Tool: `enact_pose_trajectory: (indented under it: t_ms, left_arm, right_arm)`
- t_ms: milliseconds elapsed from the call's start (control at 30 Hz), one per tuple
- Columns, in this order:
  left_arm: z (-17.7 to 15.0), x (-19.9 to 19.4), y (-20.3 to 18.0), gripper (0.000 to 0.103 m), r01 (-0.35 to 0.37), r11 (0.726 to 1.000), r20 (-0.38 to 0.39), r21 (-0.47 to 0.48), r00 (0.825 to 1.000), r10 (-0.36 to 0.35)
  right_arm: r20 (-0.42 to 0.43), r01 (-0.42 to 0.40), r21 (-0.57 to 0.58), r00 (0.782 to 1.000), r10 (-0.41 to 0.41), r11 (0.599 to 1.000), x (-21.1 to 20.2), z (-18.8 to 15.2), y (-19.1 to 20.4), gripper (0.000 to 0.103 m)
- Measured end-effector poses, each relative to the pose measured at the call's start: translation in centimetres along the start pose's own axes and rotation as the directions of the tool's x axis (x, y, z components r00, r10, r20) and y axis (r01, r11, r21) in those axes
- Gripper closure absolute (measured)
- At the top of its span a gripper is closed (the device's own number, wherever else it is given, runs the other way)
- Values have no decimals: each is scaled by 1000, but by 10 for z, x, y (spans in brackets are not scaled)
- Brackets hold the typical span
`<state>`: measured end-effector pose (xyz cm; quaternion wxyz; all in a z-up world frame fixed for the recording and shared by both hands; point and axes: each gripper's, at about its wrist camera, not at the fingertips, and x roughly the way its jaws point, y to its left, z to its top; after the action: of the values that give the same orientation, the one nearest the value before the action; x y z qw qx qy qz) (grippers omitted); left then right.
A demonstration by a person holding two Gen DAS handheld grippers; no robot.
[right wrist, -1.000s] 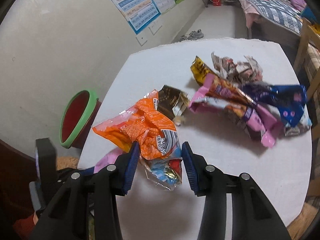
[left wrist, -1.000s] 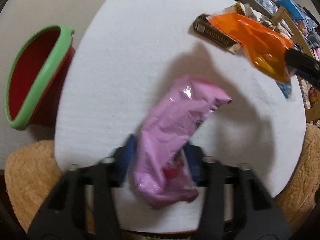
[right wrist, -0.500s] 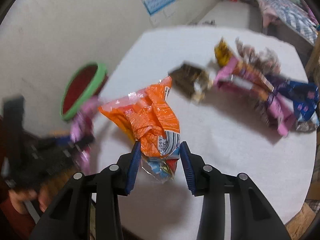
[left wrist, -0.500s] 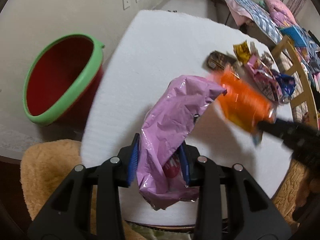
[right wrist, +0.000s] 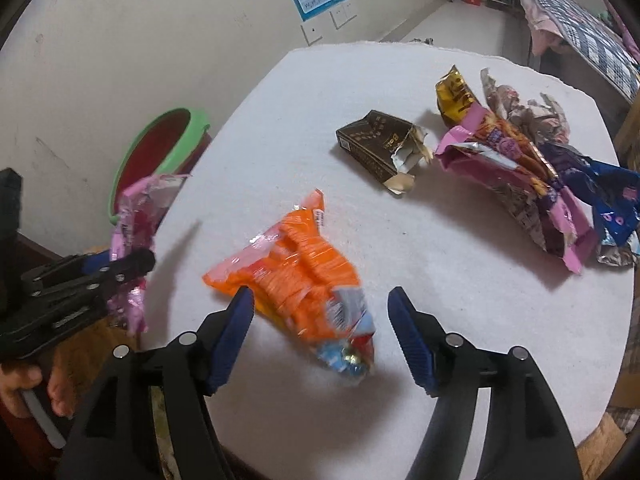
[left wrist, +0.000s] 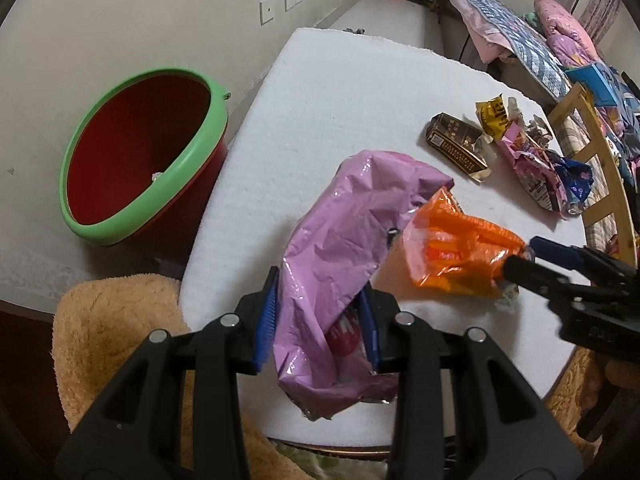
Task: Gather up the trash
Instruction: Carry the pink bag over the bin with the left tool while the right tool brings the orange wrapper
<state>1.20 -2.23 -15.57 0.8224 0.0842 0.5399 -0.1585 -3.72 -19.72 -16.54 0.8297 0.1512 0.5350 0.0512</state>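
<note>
My left gripper point(left wrist: 318, 330) is shut on a crumpled pink wrapper point(left wrist: 352, 248) and holds it above the near edge of the white table point(left wrist: 340, 92). The pink wrapper also shows in the right wrist view point(right wrist: 136, 216). My right gripper point(right wrist: 320, 328) is open, its jaws wide apart around an orange snack bag point(right wrist: 296, 280) that is blurred. In the left wrist view the orange bag point(left wrist: 456, 252) hangs at the right gripper's tips point(left wrist: 520, 260). A red bin with a green rim point(left wrist: 136, 152) stands on the floor left of the table.
A brown carton point(right wrist: 380, 148) lies mid-table. A pile of pink, gold and blue wrappers point(right wrist: 532, 176) lies at the right. A tan fluffy cushion point(left wrist: 112, 328) is under the table's near left edge. A wooden chair point(left wrist: 600, 176) and a bed point(left wrist: 520, 28) are to the right.
My right gripper has opened and let go of the orange bag, which is dropping. My left gripper has lifted the pink wrapper and turned towards the bin.
</note>
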Motion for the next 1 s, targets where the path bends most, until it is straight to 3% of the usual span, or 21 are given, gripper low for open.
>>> enact_pose_trajectory:
  t_ms: [67, 167, 700, 1000]
  left_arm:
    - [0, -1, 0, 68, -2, 1000, 4, -2, 1000, 2]
    - [1, -3, 2, 68, -5, 1000, 9, -8, 1000, 5]
    - [2, -6, 19, 68, -13, 998, 21, -56, 1000, 14]
    - [8, -21, 38, 68, -19, 995, 68, -100, 997, 26]
  right_arm:
    - [-33, 5, -2, 999, -5, 1000, 11, -1, 0, 38]
    - [-82, -6, 3, 997, 6, 1000, 25, -5, 0, 55]
    - [24, -69, 21, 997, 68, 997, -12, 3, 11, 57]
    - [53, -89, 16, 995, 88, 996, -15, 19, 30, 57]
